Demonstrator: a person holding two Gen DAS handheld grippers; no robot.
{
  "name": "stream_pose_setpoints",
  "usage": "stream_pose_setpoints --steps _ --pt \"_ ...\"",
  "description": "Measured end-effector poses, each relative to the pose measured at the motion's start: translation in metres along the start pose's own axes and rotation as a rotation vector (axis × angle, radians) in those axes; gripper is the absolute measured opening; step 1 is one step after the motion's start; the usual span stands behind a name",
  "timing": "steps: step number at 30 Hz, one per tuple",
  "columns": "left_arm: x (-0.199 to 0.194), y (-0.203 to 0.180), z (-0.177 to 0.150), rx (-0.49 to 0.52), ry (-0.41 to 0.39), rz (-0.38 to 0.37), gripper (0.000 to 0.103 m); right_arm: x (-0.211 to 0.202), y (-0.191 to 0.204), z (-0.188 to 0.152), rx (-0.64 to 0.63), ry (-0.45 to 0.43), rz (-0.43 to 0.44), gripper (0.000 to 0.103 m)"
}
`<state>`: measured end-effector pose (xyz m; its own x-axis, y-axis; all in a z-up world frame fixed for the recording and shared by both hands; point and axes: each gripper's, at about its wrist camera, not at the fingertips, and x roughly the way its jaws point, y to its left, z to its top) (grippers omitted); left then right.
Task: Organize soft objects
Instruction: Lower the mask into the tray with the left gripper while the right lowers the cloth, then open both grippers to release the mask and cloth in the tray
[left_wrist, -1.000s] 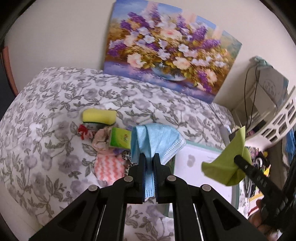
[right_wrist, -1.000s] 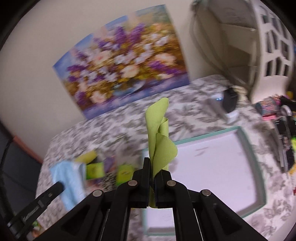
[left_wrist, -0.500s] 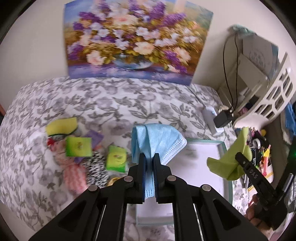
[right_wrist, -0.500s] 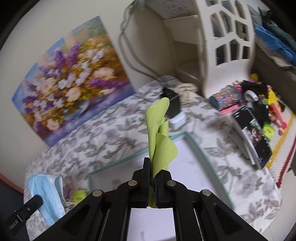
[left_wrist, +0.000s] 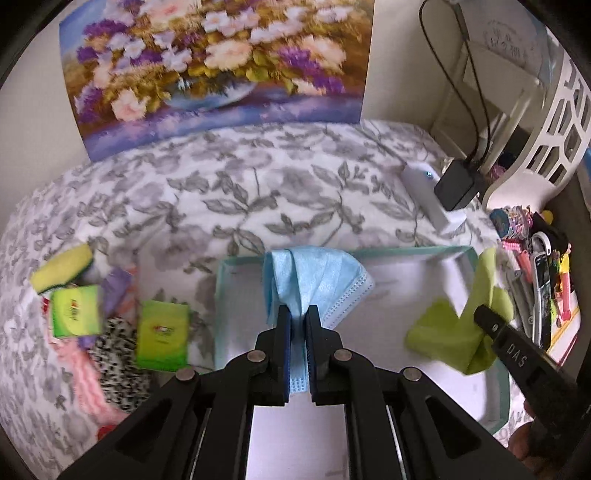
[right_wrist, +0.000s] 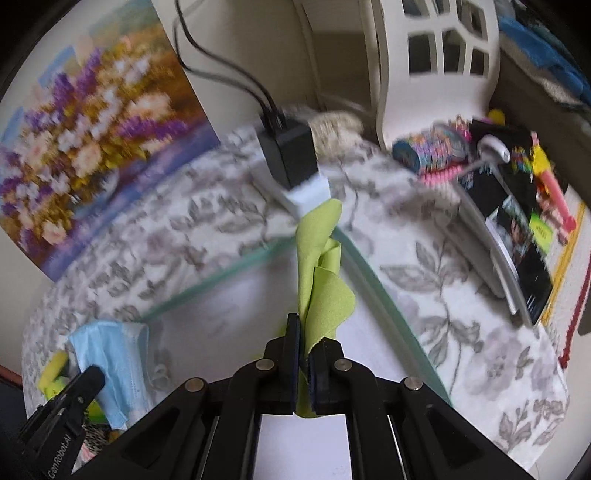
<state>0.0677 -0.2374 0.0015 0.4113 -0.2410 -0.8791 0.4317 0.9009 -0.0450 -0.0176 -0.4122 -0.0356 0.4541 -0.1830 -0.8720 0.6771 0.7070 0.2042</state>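
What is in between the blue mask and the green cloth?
Only the bare white floor of the tray, seen in the left wrist view. The blue mask and the green cloth both hang over it.

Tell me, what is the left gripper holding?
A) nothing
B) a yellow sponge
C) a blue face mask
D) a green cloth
C: the left gripper is shut on the blue mask, above the tray; the green cloth is in the right gripper.
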Motion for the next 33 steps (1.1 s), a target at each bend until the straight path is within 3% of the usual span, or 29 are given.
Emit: stream_pose_setpoints --steps 7,11,13,14,17,20,23,29,33 --pt "0.025 -0.005 -0.011 0.017 0.071 -0.01 0.011 0.02 -0.011 -0.008 0.026 0.095 -0.035 0.007" --pt "0.026 -0.003 -0.013 0.004 0.109 -0.027 0.049 0.017 -0.016 -0.008 0.038 0.107 -0.033 0.007" --pt "0.021 -0.001 -0.013 -0.009 0.103 -0.028 0.054 0.014 -0.016 -0.006 0.038 0.11 -0.041 0.007" --pt "0.018 0.0 -0.012 -0.014 0.098 -0.028 0.056 0.012 -0.016 -0.005 0.037 0.109 -0.043 0.016" --pt "0.011 0.002 -0.01 -0.021 0.093 -0.036 0.07 0.004 -0.016 -0.003 0.043 0.099 -0.032 0.056" --pt "0.005 0.007 -0.009 -0.044 0.083 -0.05 0.077 -0.005 -0.015 0.0 0.046 0.087 -0.011 0.059" --pt "0.002 0.015 -0.009 -0.074 0.07 -0.042 0.091 -0.011 -0.013 0.001 0.035 0.074 -0.004 0.07" --pt "0.002 0.037 -0.011 -0.15 0.048 -0.027 0.097 -0.014 -0.009 -0.001 0.007 0.054 -0.022 0.103" --pt "0.009 0.048 -0.014 -0.187 0.063 -0.009 0.097 -0.01 -0.007 -0.004 -0.009 0.065 -0.045 0.103"
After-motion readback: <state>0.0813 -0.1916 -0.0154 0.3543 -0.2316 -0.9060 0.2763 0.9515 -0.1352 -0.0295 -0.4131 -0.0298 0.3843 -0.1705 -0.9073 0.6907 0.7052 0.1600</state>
